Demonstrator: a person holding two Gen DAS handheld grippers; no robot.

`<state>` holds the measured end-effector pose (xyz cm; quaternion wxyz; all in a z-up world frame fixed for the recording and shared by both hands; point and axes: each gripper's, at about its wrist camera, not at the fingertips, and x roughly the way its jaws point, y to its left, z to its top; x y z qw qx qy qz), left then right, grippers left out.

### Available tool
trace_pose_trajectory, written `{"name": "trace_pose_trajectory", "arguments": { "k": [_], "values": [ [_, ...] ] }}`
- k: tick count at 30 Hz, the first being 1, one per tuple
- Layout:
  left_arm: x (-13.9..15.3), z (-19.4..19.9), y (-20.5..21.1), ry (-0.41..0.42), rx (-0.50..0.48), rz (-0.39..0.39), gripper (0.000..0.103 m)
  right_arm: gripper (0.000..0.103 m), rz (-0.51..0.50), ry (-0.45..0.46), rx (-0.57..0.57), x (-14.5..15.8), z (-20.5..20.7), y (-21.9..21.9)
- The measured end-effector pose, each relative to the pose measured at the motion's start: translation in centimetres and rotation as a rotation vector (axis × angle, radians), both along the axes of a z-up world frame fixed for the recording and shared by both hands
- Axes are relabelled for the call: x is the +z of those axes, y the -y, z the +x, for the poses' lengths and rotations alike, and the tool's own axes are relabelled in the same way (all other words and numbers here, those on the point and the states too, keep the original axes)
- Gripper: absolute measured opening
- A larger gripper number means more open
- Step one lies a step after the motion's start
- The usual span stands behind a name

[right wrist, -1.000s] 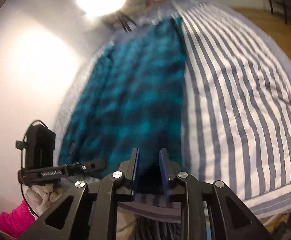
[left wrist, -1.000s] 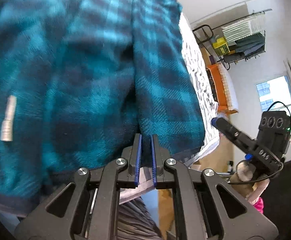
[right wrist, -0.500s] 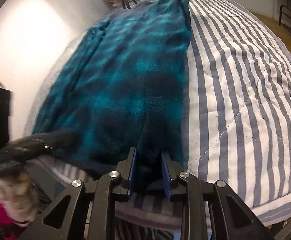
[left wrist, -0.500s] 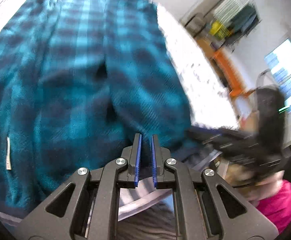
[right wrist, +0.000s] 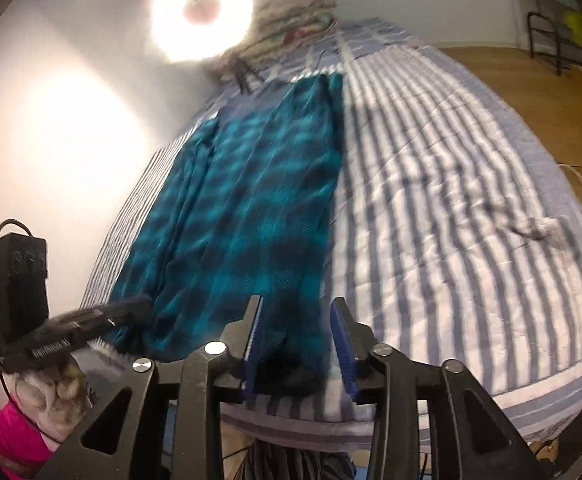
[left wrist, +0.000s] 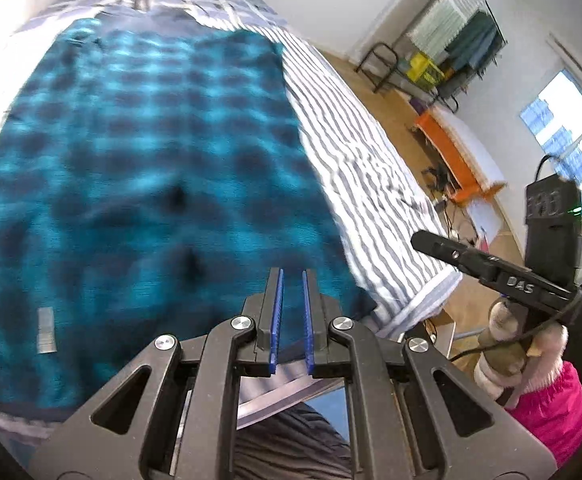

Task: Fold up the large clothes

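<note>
A large teal and dark blue plaid fleece garment (left wrist: 143, 184) lies spread lengthwise on a striped bed (left wrist: 371, 168); it also shows in the right wrist view (right wrist: 251, 216). My left gripper (left wrist: 291, 280) is at its near hem with the jaws a narrow gap apart and the fabric lying under them. My right gripper (right wrist: 297, 312) has its jaws open wide over the near right corner of the garment, holding nothing. A grey label (left wrist: 46, 330) sits on the garment near the left hem.
The bed's grey and white striped cover (right wrist: 451, 220) extends to the right of the garment. A wall with a bright round lamp (right wrist: 201, 10) is on the left. A rack of clothes (left wrist: 451, 44) and an orange bench (left wrist: 447, 152) stand on the wood floor beyond the bed.
The garment has been lowered and now lies flat on the bed. My right gripper's jaws have opened and let the fabric go. My left gripper's jaws have parted slightly.
</note>
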<state>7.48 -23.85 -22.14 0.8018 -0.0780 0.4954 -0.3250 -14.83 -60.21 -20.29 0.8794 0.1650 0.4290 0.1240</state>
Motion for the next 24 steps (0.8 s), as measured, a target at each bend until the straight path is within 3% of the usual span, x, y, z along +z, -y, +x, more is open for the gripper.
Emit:
{"name": "trace_pose_trajectory", "arguments": {
  "k": [1, 4, 6, 9, 13, 16, 18, 20, 22, 24],
  "values": [
    [-0.3, -0.1, 1.5, -0.005, -0.03, 0.016, 0.013, 0.038, -0.001, 0.005, -0.012, 0.1, 0.1, 0.1],
    [-0.8, -1.2, 5.1, 0.005, -0.091, 0.06, 0.06, 0.04, -0.013, 0.011, -0.045, 0.4, -0.3, 1.3],
    [-0.9, -1.8, 7.3, 0.024, -0.115, 0.079, 0.062, 0.041, -0.012, 0.011, -0.065, 0.5, -0.5, 2.4],
    [-2.2, -1.7, 10.0, -0.009, -0.132, 0.149, 0.068, 0.043, -0.004, 0.012, -0.09, 0.9, -0.7, 3.8],
    [-4.7, -1.3, 11.6, -0.008, -0.095, 0.285, 0.068, 0.045, 0.016, 0.019, -0.113, 1.4, -0.2, 5.2],
    [-5.9, -1.0, 11.6, -0.009, -0.095, 0.319, 0.064, 0.048, 0.042, 0.025, -0.108, 2.0, 0.4, 5.9],
    [-6.0, -1.1, 11.4, 0.019, -0.098, 0.332, 0.05, 0.049, 0.059, 0.026, -0.101, 2.3, 1.2, 6.0],
    [-5.8, -0.8, 10.8, 0.02, -0.096, 0.321, 0.022, 0.05, 0.075, 0.03, -0.093, 2.6, 2.1, 5.9],
    [-5.6, 0.0, 9.2, -0.038, -0.09, 0.239, 0.011, 0.052, 0.1, 0.032, -0.082, 2.6, 3.3, 5.6],
    [-5.0, 0.5, 7.5, -0.089, -0.069, 0.155, 0.009, 0.056, 0.134, 0.028, -0.077, 2.6, 4.7, 5.4]
  ]
}}
